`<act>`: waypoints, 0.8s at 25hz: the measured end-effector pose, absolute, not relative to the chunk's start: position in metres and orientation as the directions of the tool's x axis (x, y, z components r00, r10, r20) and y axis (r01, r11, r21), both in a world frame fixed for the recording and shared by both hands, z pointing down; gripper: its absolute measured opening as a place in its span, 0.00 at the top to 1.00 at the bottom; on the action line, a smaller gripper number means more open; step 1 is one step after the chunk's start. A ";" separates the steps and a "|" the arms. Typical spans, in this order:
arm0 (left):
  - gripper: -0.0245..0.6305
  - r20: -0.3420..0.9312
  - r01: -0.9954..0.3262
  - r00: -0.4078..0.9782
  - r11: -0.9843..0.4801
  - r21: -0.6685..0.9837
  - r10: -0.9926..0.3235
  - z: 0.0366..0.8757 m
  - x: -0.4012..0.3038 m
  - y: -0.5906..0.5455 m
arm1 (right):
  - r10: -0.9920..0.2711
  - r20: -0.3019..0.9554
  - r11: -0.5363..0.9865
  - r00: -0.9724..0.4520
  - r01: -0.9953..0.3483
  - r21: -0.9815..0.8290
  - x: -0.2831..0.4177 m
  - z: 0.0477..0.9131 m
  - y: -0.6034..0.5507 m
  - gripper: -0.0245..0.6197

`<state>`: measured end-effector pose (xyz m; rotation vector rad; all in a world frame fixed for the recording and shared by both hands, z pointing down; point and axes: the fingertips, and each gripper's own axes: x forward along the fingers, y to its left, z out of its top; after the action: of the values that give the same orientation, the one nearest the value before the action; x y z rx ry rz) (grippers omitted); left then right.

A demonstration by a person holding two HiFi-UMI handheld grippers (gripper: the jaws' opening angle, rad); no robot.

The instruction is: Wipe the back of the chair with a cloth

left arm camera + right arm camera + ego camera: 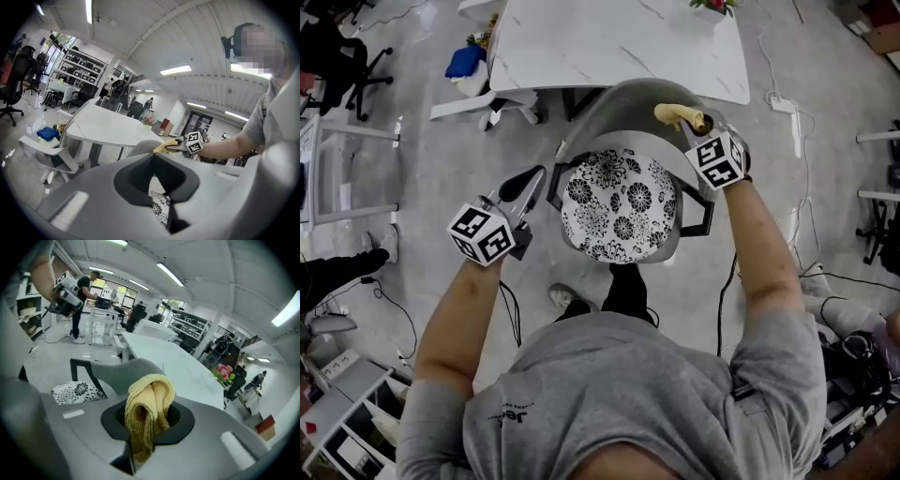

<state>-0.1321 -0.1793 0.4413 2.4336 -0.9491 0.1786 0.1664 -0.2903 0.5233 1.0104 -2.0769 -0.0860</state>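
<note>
1. Pinching a bunched yellow cloth (pixel 147 411), the right gripper (pixel 697 122) has its jaws clamped on the fabric. The cloth bulges up out of them in a folded lump.
2. The cloth sits at the top rim of the grey chair back (pixel 623 98), toward the rim's right end. The head view does not show whether it presses on the shell or hangs just over it.
3. The left gripper (pixel 523 187) has its jaws pressed together with nothing between them. It hangs just beside the chair's left edge, close to the black arm frame (pixel 551 192), and points toward the chair.
4. Seen from the left gripper view, the right gripper and its cloth are at the far side of the curved chair back.
5. A round black-and-white floral cushion (pixel 617 206) covers the seat, directly below the person's head and between the two forearms.
6. A white marble-patterned table (pixel 619 42) stands just beyond the chair back, with pink flowers (pixel 224 371) on it.
7. A blue bundle (pixel 464 61) lies off the table's left end, near the base of a white chair (pixel 502 101).
</note>
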 end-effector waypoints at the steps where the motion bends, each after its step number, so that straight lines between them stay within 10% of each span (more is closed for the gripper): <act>1: 0.87 0.299 -0.665 0.744 -0.618 0.420 -0.597 0.443 -0.133 -0.179 | -0.658 0.638 0.718 -0.401 -0.588 0.371 0.143 0.528 -0.289 0.88; 7: 0.87 0.301 -0.683 0.725 -0.596 0.422 -0.619 0.445 -0.141 -0.179 | -0.539 0.682 0.835 -0.494 -0.419 0.356 0.033 0.565 -0.303 0.88; 20: 0.87 0.296 -0.706 0.699 -0.564 0.428 -0.651 0.460 -0.140 -0.198 | -0.701 0.646 0.709 -0.303 -0.195 0.678 0.014 0.595 -0.346 0.88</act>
<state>-0.1396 -0.1982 0.4604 2.3845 -1.0384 0.1414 0.0140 -0.3460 0.5954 0.7005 -1.8485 -0.5925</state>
